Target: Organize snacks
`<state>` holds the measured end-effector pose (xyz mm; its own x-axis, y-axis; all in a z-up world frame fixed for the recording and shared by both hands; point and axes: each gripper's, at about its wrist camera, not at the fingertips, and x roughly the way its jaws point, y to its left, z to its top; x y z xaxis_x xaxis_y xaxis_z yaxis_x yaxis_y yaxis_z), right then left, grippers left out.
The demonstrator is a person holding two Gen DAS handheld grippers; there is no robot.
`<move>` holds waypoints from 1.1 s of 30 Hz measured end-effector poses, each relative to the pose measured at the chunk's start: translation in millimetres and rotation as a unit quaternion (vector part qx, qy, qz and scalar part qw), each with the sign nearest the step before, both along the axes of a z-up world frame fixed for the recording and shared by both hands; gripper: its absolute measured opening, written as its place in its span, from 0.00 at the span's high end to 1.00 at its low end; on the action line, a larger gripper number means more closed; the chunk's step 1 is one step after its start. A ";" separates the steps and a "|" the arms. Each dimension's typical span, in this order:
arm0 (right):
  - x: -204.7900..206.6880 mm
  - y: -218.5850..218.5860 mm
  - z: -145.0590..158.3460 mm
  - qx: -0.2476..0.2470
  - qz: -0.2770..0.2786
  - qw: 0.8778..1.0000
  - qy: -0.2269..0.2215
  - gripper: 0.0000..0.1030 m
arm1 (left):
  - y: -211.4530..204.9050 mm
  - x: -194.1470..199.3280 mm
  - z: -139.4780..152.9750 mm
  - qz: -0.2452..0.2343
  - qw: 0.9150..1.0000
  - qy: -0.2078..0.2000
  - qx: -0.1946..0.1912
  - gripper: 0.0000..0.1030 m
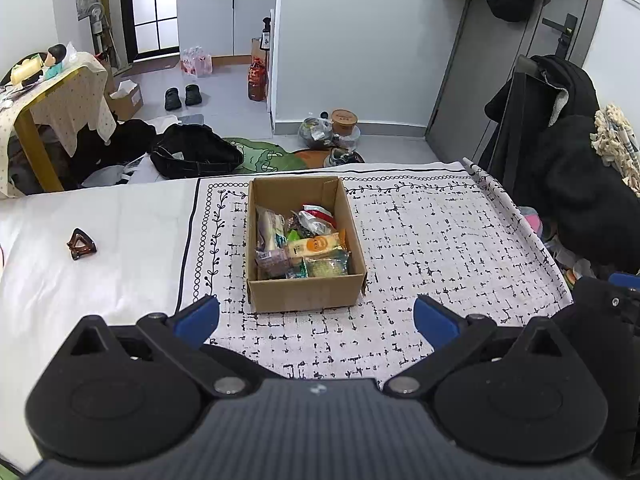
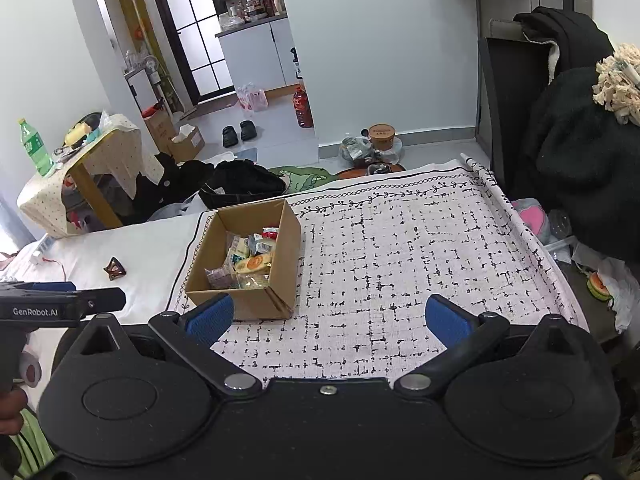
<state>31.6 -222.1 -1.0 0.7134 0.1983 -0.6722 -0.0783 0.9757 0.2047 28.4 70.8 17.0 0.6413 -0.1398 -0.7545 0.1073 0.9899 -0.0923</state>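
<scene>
A brown cardboard box stands open on the patterned cloth. Inside lie several wrapped snacks, among them a yellow packet with an orange circle. My left gripper hovers just in front of the box, open, nothing between its blue pads. My right gripper is open and empty too, near the front edge with the box to its left. The left gripper's body shows at the left edge of the right wrist view.
A brown hair claw lies on the white sheet left of the cloth. Dark coats hang at the right. Beyond the far edge, bags, shoes and a small draped table clutter the floor.
</scene>
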 end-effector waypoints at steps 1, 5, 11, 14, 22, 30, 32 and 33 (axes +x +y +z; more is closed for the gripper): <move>0.1 -0.6 0.2 0.002 0.000 1.000 0.000 0.00 | -0.6 -0.3 -0.1 0.000 1.000 0.000 0.001 0.00; -0.1 -2.0 -1.0 0.004 0.003 1.000 0.003 0.00 | -0.9 -1.1 -0.7 -0.001 1.000 0.002 0.002 0.00; -0.9 -0.6 -2.1 0.004 0.005 1.000 0.008 0.00 | -2.9 -1.0 -0.8 -0.004 1.000 0.003 0.005 0.00; -1.4 0.0 -1.5 0.003 0.004 1.000 0.008 0.00 | -2.7 -1.0 -0.8 -0.004 1.000 0.002 0.005 0.00; 1.5 -2.5 -3.2 0.007 0.000 1.000 0.013 0.00 | -1.0 1.3 0.1 -0.001 1.000 0.001 0.008 0.00; 1.4 -2.3 -3.4 0.006 -0.001 1.000 0.013 0.00 | -0.5 1.4 -0.4 -0.003 1.000 0.004 0.008 0.00; 1.8 -2.9 -3.8 0.005 -0.002 1.000 0.013 0.00 | -0.2 1.0 -0.9 -0.002 1.000 0.004 0.008 0.00; 1.7 -3.1 -3.8 0.006 -0.002 1.000 0.013 0.00 | -0.3 1.1 -1.1 -0.002 1.000 0.005 0.009 0.00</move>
<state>33.3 -225.2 -4.8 0.6958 0.2033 -0.6888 -0.0690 0.9736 0.2177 29.5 70.4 15.8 0.6334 -0.1288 -0.7630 0.1109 0.9910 -0.0752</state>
